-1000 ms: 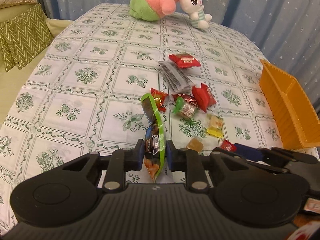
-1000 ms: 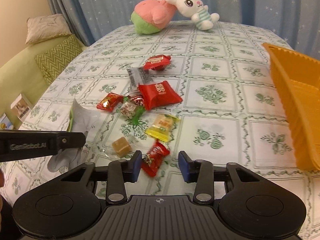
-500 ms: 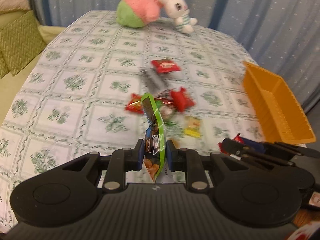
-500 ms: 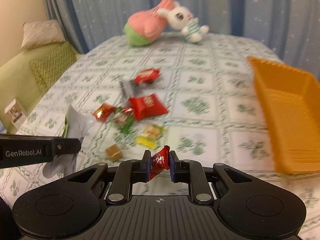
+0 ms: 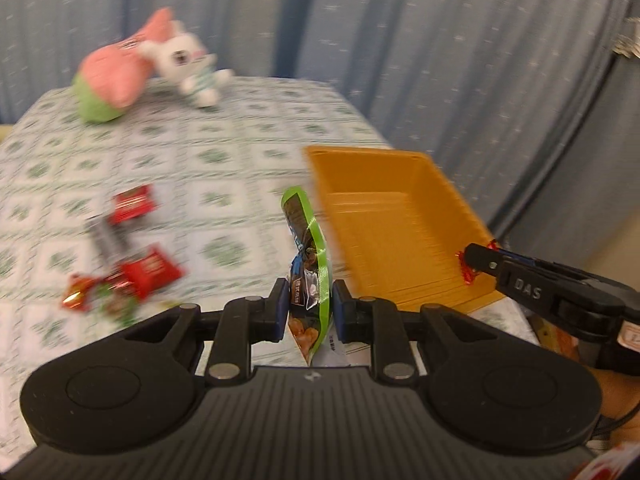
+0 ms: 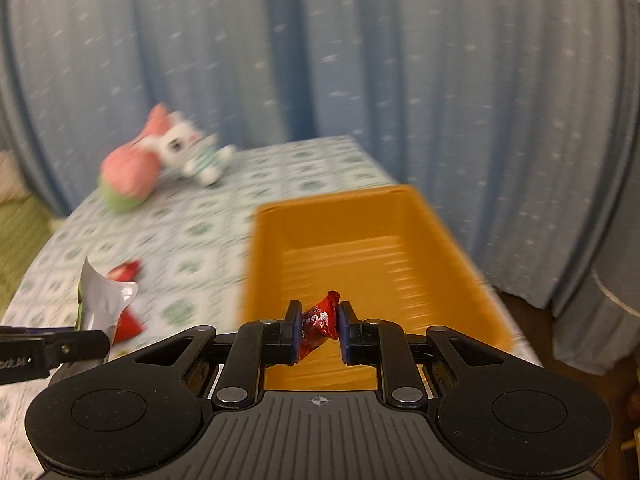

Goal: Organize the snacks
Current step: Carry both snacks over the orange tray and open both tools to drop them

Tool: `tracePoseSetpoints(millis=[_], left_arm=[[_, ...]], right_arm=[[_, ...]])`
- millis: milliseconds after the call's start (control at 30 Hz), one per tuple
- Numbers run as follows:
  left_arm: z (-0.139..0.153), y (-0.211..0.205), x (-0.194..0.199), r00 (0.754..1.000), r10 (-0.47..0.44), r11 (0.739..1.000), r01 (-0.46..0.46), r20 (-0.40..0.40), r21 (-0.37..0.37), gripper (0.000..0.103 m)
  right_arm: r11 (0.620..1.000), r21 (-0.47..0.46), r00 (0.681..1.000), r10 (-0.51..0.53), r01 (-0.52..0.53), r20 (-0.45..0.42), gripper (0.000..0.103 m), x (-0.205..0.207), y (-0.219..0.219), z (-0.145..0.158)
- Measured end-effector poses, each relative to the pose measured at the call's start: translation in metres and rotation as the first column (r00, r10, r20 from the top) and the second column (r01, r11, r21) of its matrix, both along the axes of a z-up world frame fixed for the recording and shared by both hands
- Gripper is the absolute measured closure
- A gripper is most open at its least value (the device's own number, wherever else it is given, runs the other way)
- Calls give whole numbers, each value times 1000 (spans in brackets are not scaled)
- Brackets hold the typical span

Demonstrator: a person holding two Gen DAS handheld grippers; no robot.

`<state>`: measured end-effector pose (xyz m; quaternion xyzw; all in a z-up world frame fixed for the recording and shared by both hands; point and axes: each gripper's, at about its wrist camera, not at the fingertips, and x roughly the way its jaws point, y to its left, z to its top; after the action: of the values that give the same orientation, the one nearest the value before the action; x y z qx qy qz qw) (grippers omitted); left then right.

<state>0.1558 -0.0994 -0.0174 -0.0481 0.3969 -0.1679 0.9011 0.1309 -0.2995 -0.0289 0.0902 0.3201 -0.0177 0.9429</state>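
Both claws are loaded and the step in hand, by my reading, is the carry to the orange tray [image 5: 400,216]; nothing shows inside it yet.

Far left of the left claw [image 5: 309,308], loose snacks [image 5: 148,272] lie scattered on the patterned desk [image 5: 224,152]: red packets, a dark one and small wrapped sweets, all blurred. Beyond them, at the far end, lie a pink-and-green plush toy [image 5: 110,80] and a white bunny [image 5: 184,64]. The left claw is clamped on a green-edged snack pouch [image 5: 308,248], which stands on edge between the jaws, its top poking up ahead and its lower corner hanging below. It looks a thin, glossy foil bag with dark print, likely to flop once freed. The tray sits ahead and to the right of this claw, its near left wall just beyond the pouch.

The right claw [image 6: 319,328] is pinched shut on a small red candy [image 6: 320,322], a crinkly twisted wrapper with pale lettering, held by its middle. The tray lies straight ahead and below this claw, so the candy appears to be over its near end.

Next, each claw needs to get well inside the tray's rim before letting go; the left one has more ground to cover towards the right. The pouch could catch on the tray wall.
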Motion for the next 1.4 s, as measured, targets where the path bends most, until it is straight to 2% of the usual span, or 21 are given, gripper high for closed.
tracePoseSetpoints(millis=[233,600,667,900,1133,1200,1233,1267,1400], left_arm=[[0,-60,16,997,-77,997,77,1,10,83],[-16,-93,41,994,-111,993,111,0,30,81],[-18,-92,43,995,-100,994,100,5,32,77],[-19,-69,35,998,-55,998,55,-8,30,77],[-15,-46,18,1000,-19,1000,19,-5,20,75],[-13,-40,13,1000,-6,1000,6,2,23,71],[-12,-37,10,1000,-1,1000,1,6,24,70],[-11,-34,8,1000,3,1000,-3,10,28,70],[-8,-20,-2,1000,23,998,-24,20,54,68]], right_arm=[[993,80,996,-92,91,7,84,6,-47,-5],[976,168,990,-139,141,-24,84,9,-72,-18],[975,170,989,-143,146,-27,84,10,-73,-19],[976,168,990,-135,139,-32,84,12,-73,-21],[978,197,997,-69,71,-19,83,23,-64,-19],[976,207,998,-64,67,-22,66,26,-63,-17],[976,207,997,-72,73,-13,40,25,-63,-16],[976,204,997,-83,81,2,32,22,-64,-13],[977,194,996,-90,87,6,32,13,-65,-4]])
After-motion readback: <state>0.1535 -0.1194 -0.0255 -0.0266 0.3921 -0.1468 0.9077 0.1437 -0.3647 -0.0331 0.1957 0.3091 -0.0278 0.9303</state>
